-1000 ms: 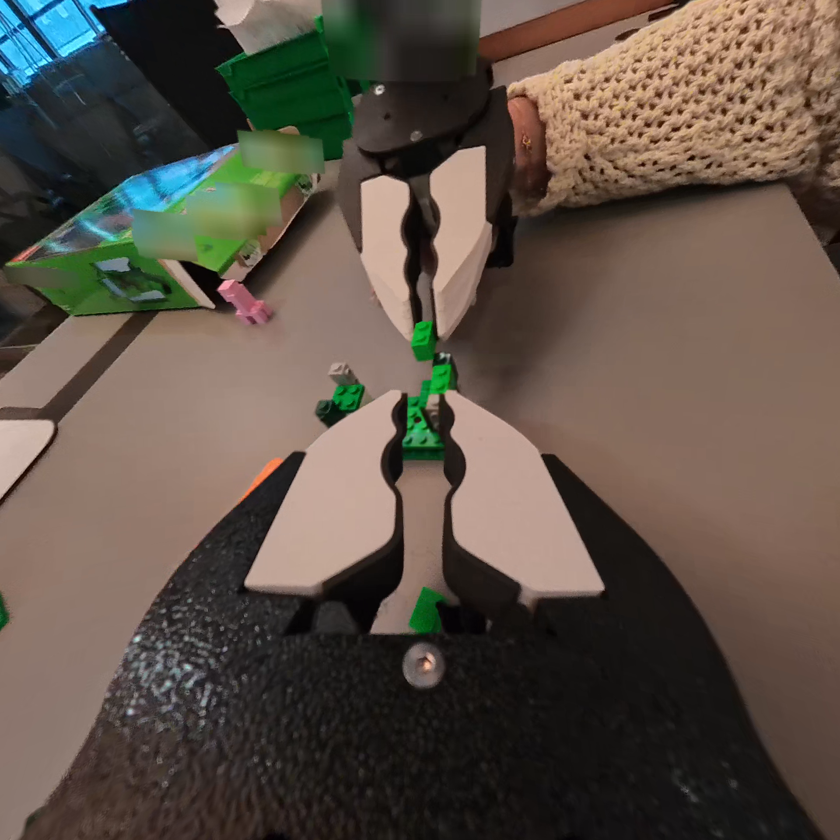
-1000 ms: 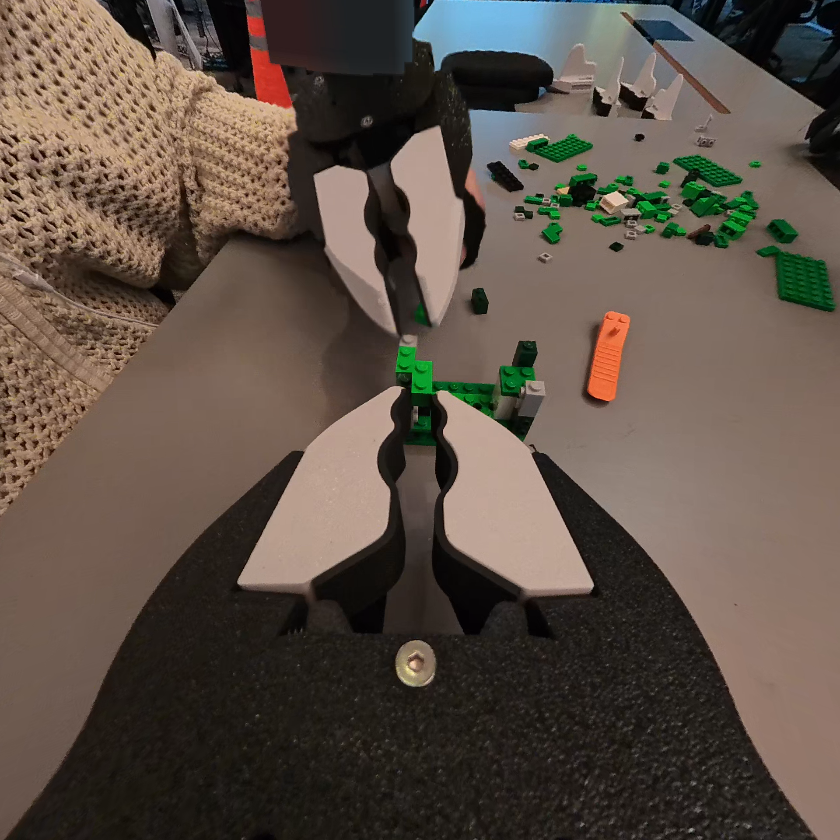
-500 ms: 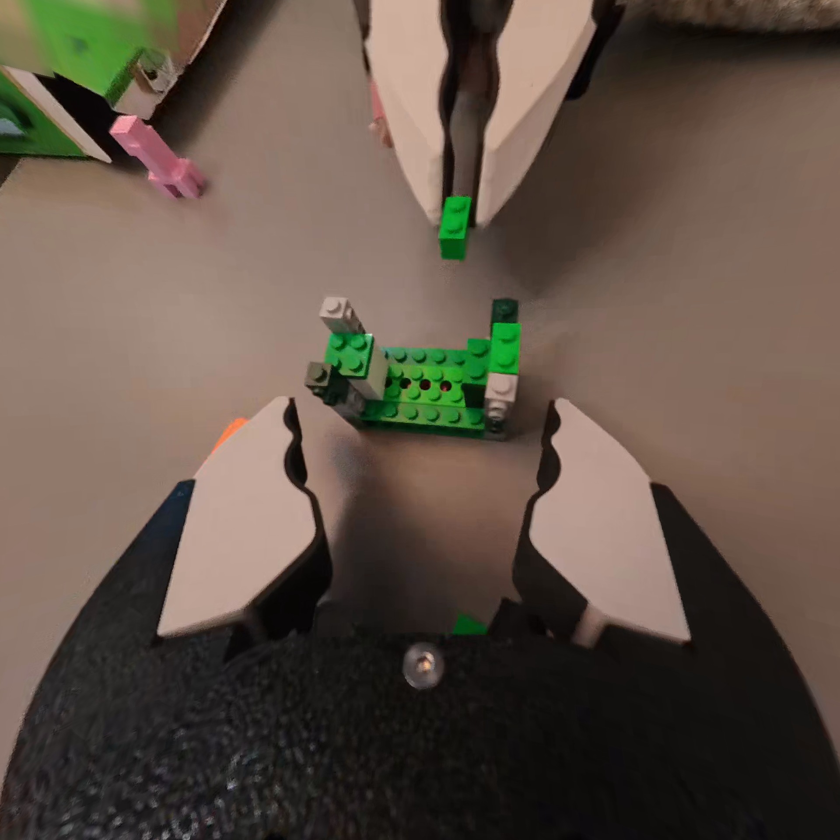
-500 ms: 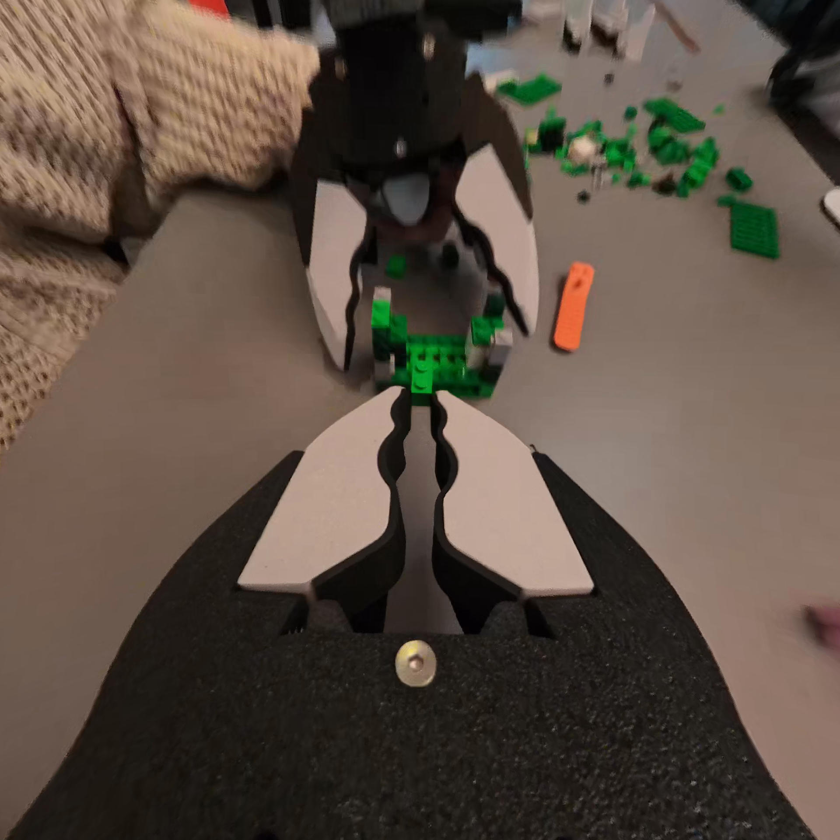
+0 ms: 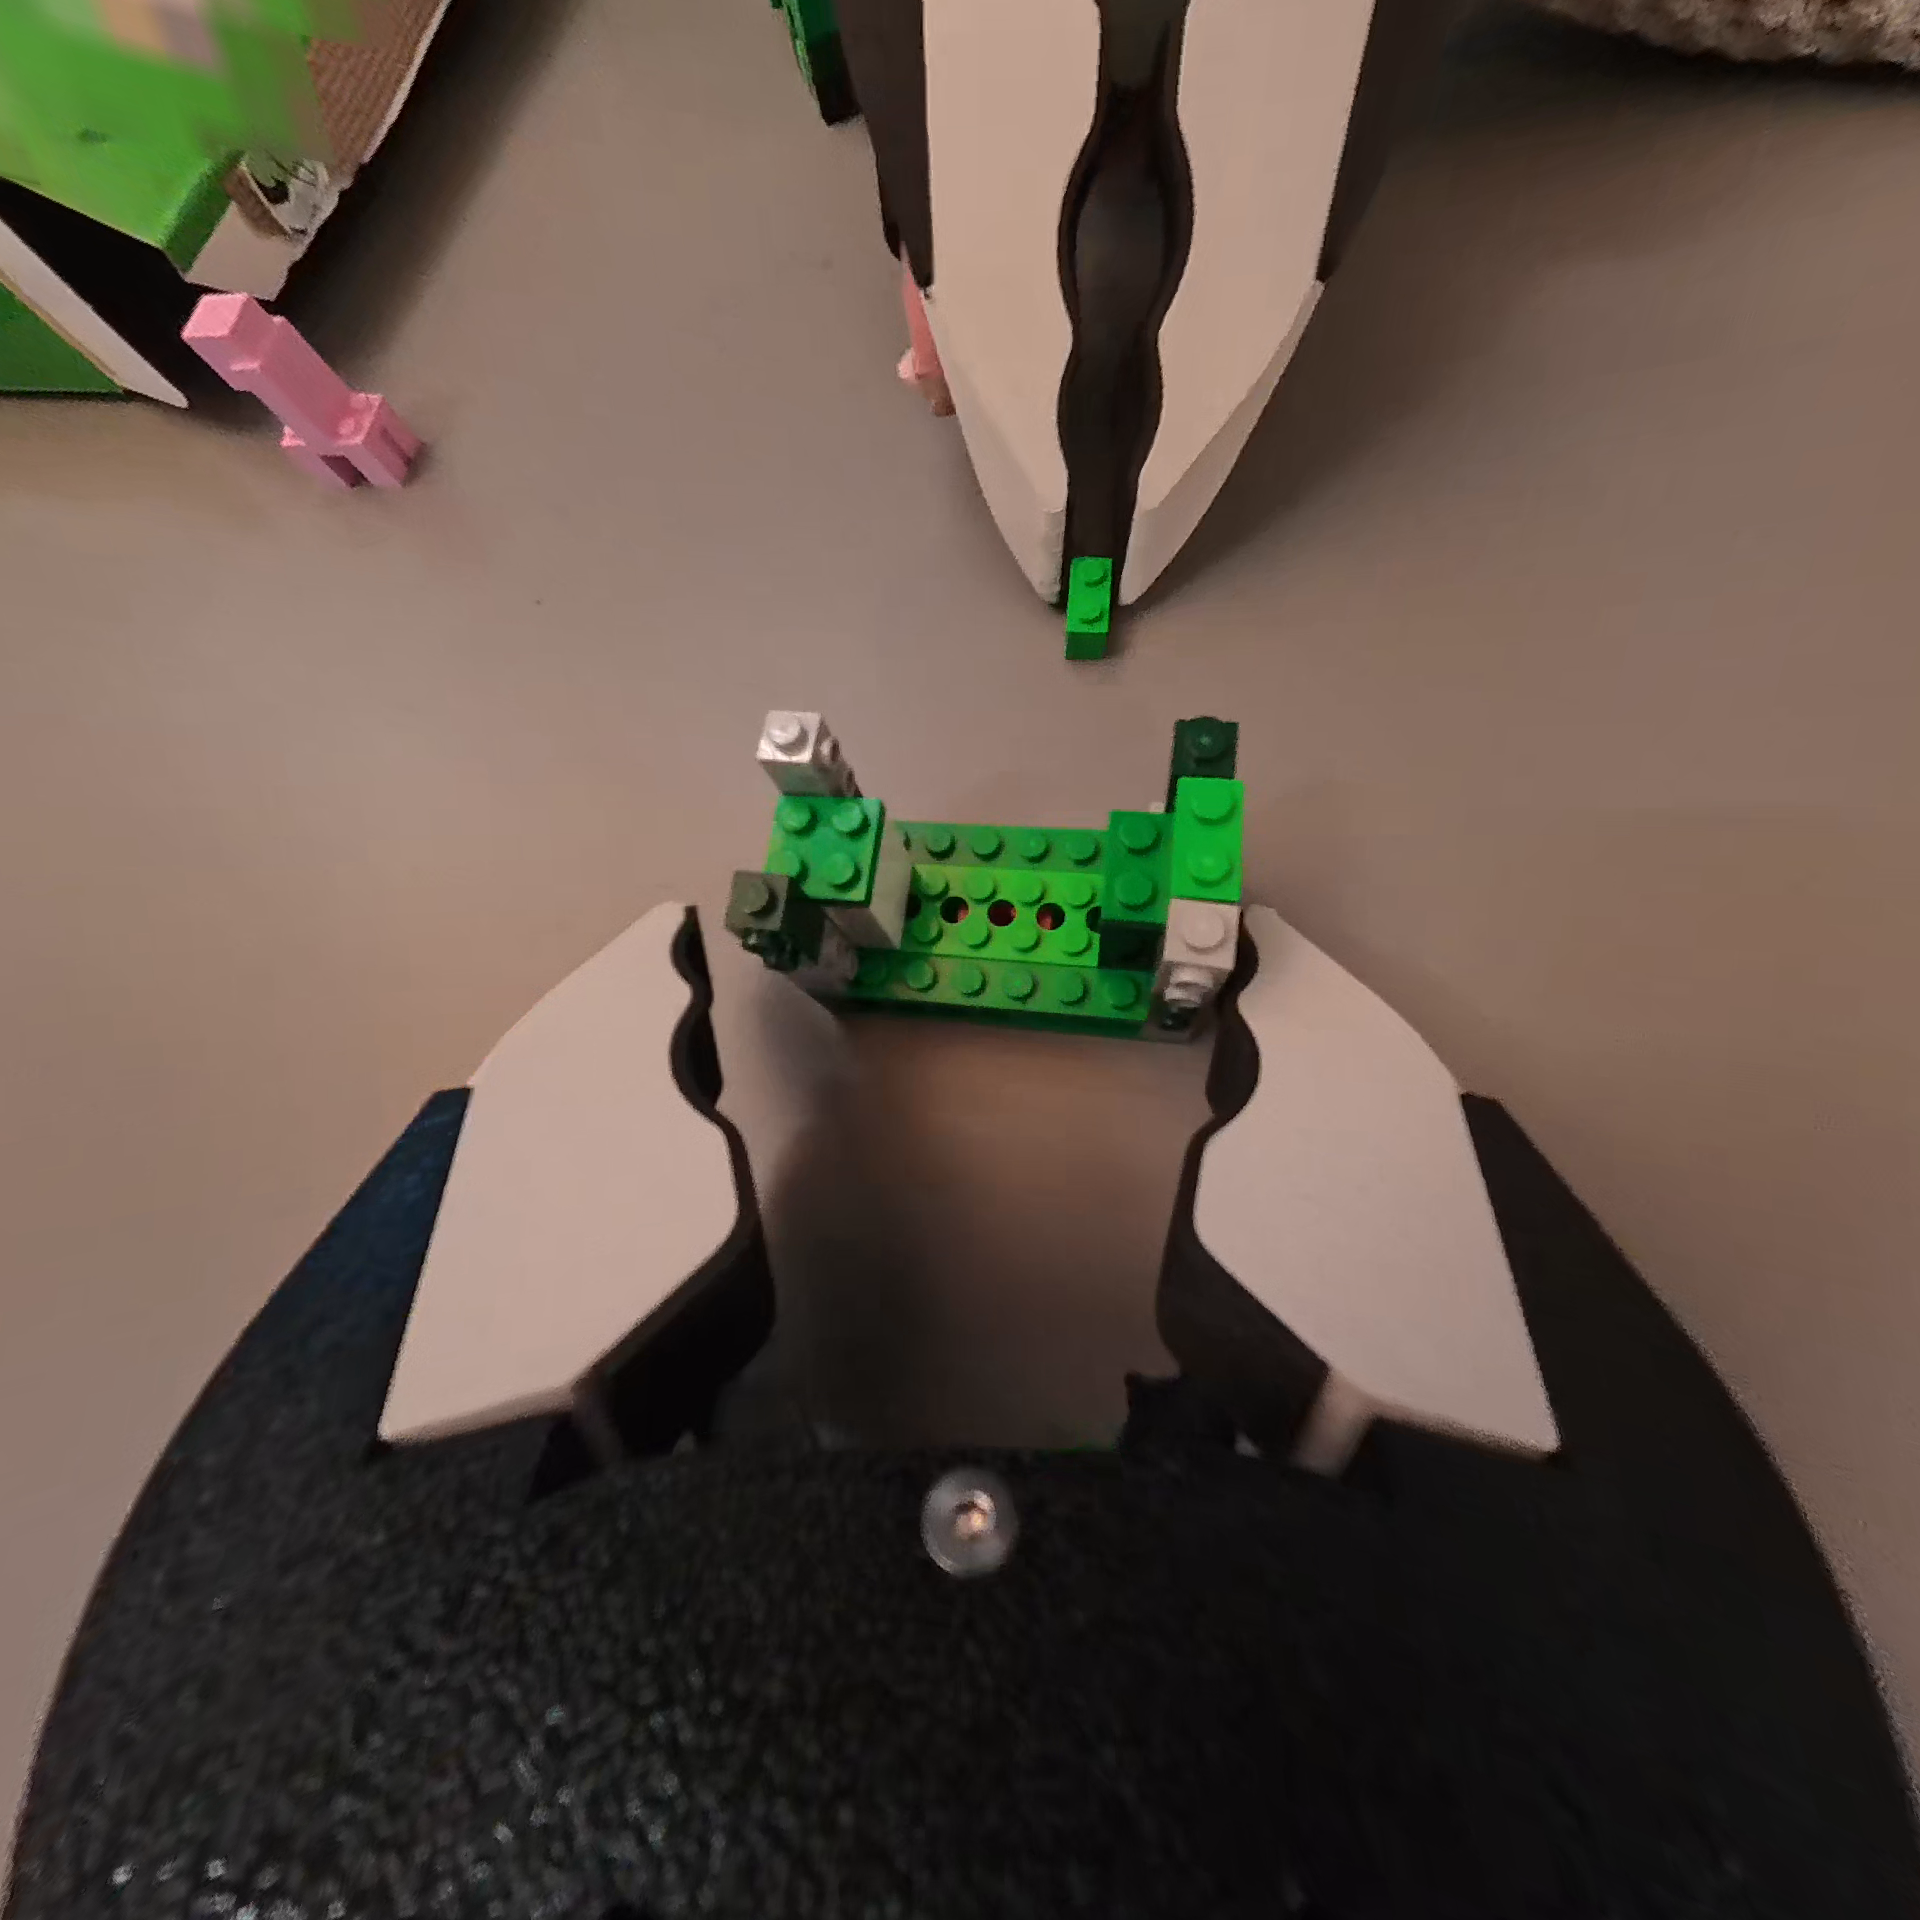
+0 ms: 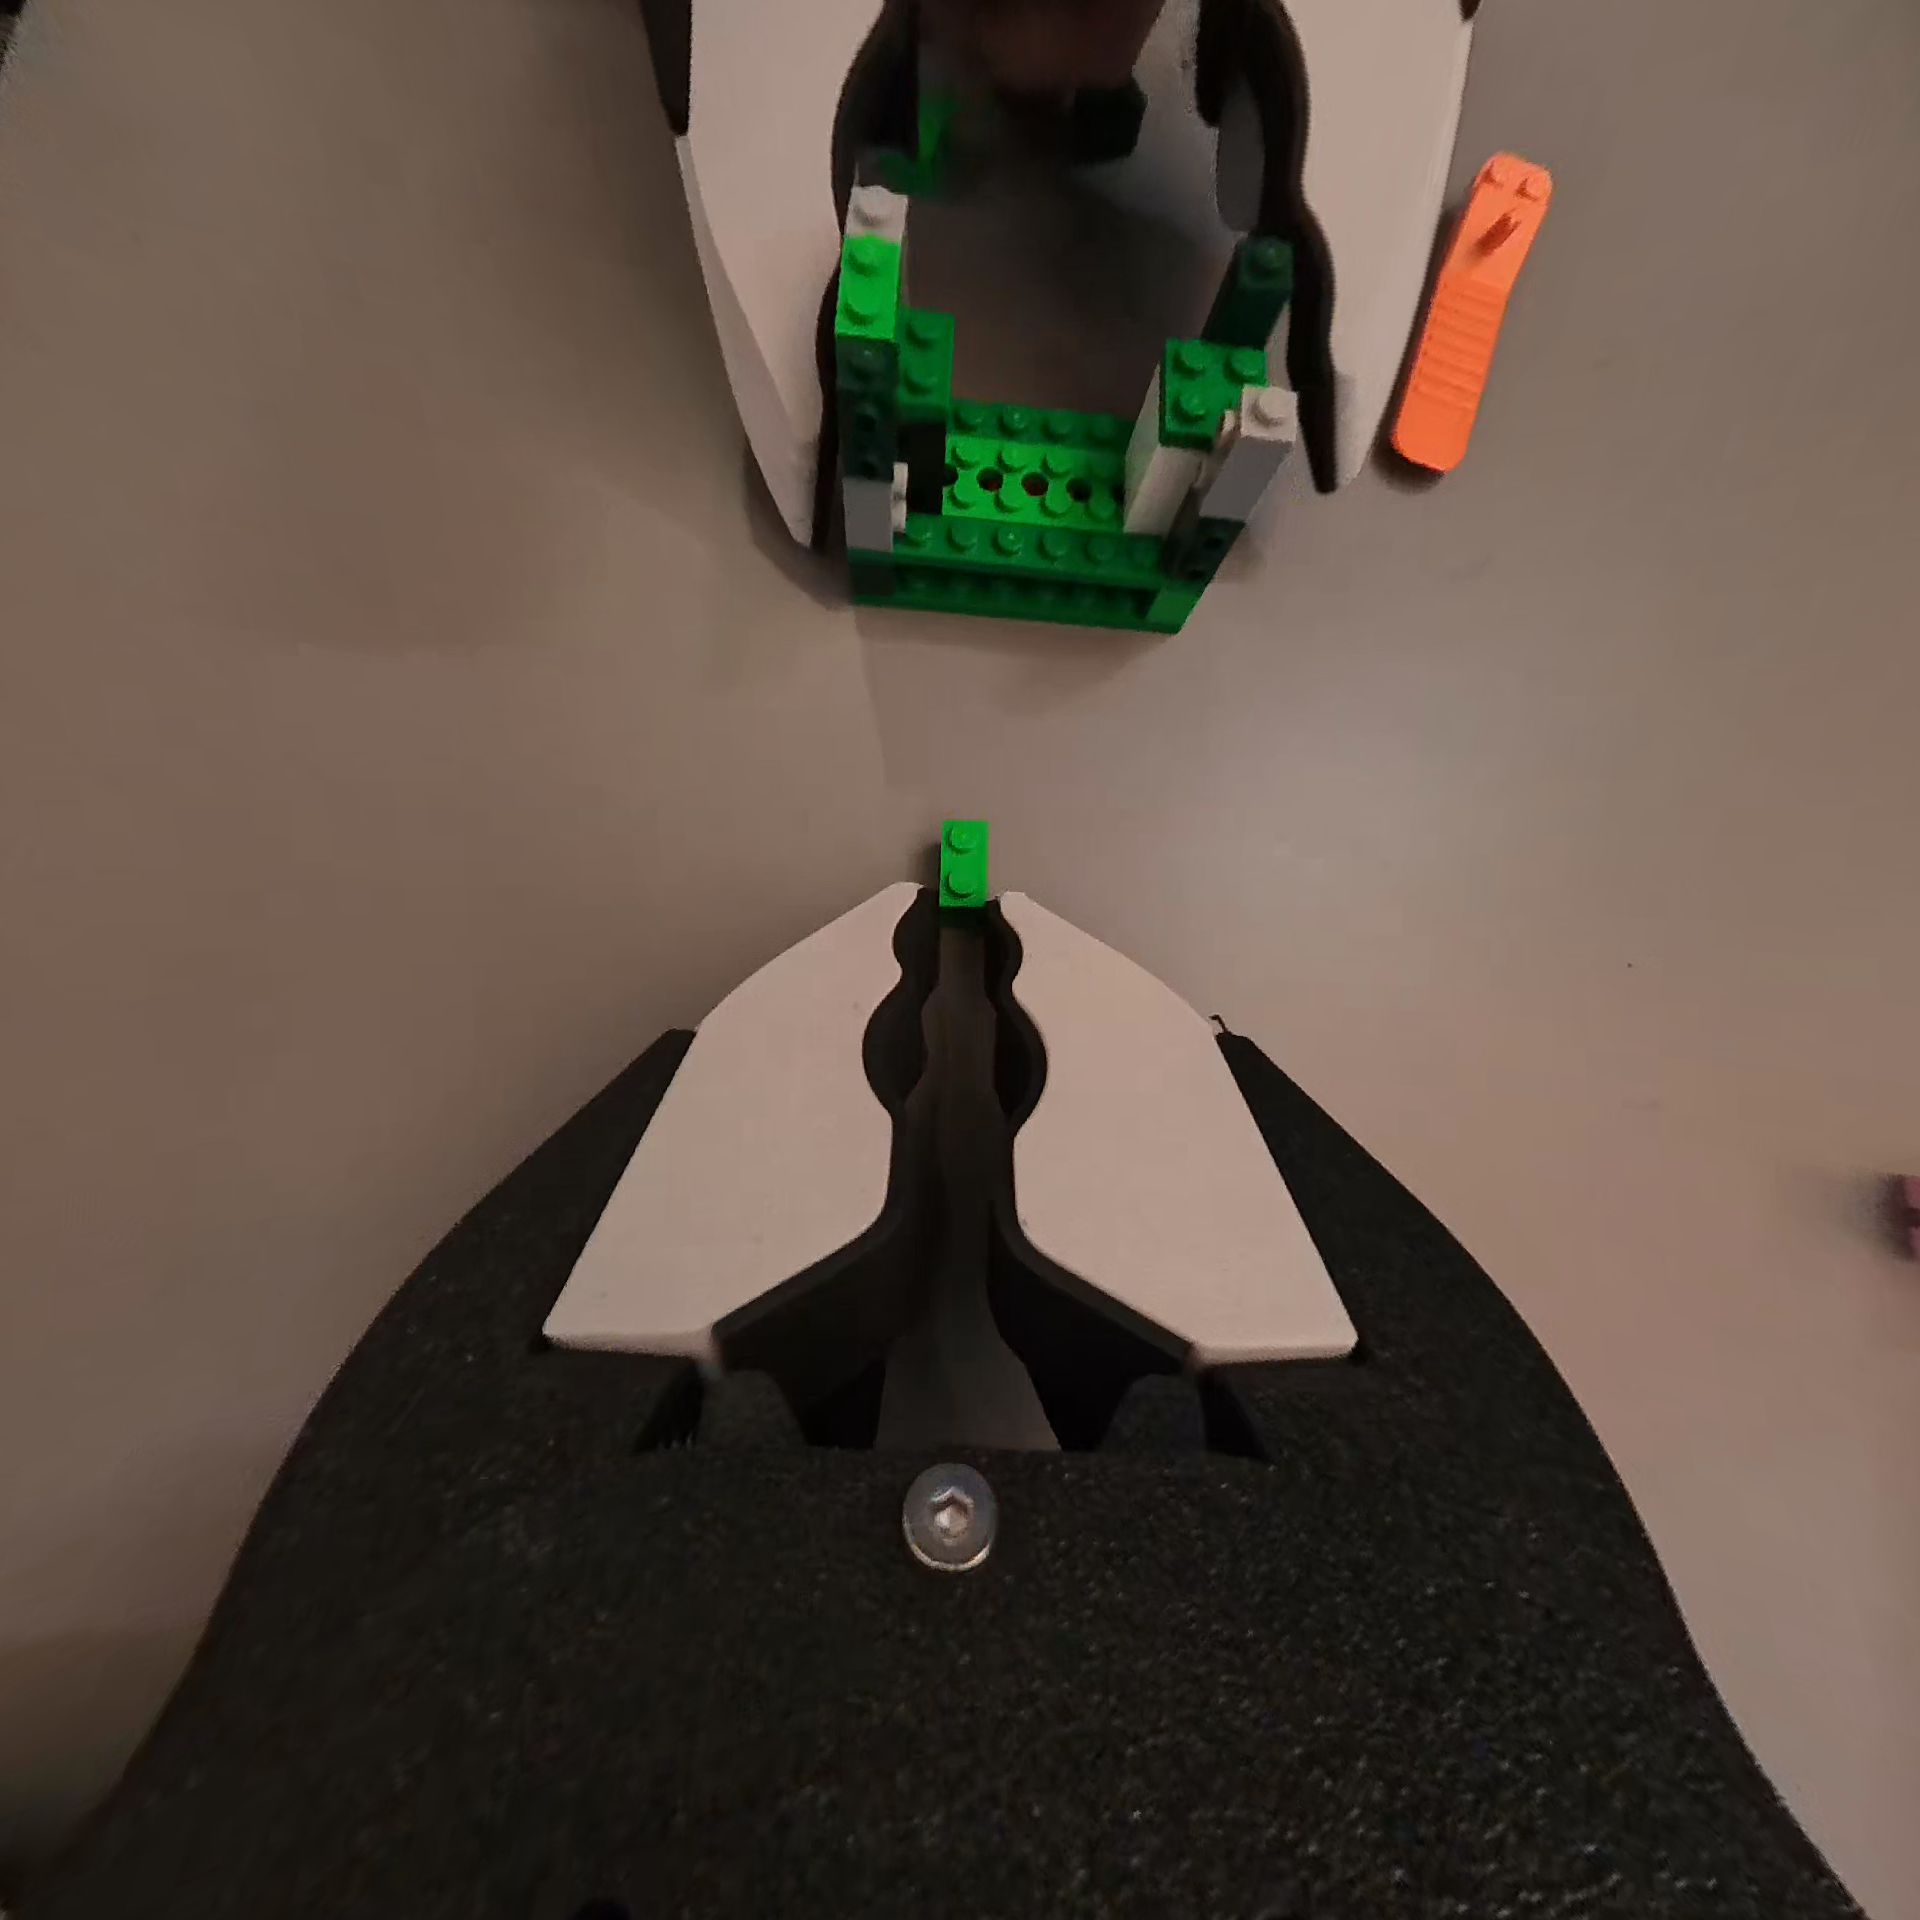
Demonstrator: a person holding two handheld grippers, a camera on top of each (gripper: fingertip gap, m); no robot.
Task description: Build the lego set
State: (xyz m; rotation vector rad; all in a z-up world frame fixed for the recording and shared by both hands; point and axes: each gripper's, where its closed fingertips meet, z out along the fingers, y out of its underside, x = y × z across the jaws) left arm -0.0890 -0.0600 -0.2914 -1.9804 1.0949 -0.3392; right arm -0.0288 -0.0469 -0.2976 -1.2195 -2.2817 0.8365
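Green lego build (image 5: pixel 997 914) sits on the grey worktop (image 5: pixel 1558 727), directly ahead of the left tool (image 5: pixel 966 925). Flat studded base, taller stacks at both ends: grey and bright green bricks, a dark green piece topping one corner. Three round holes show in the middle plate.

Left tool: spread wide, one fingertip (image 5: pixel 665 945) just beside each end of the build, so the model stands between them. Contact at the tips cannot be judged. In the right wrist view the same tool (image 6: pixel 1070 499) brackets the build (image 6: pixel 1029 499) from the far side.

Right tool (image 6: pixel 961 899): closed on a small bright green brick (image 6: pixel 963 862), two studs visible, which pokes out past the tips. From the left wrist view this right tool (image 5: pixel 1091 577) points toward the build with the brick (image 5: pixel 1088 608) at its tip, near the model but apart from it.

Farther out: orange brick separator (image 6: pixel 1470 312) lying flat beside the left tool's outer finger. Pink lego figure (image 5: pixel 301 390) well off to the left tool's left, near a green cardboard box (image 5: pixel 135 135). Cream knit sleeve (image 5: pixel 1766 26) at the far edge.
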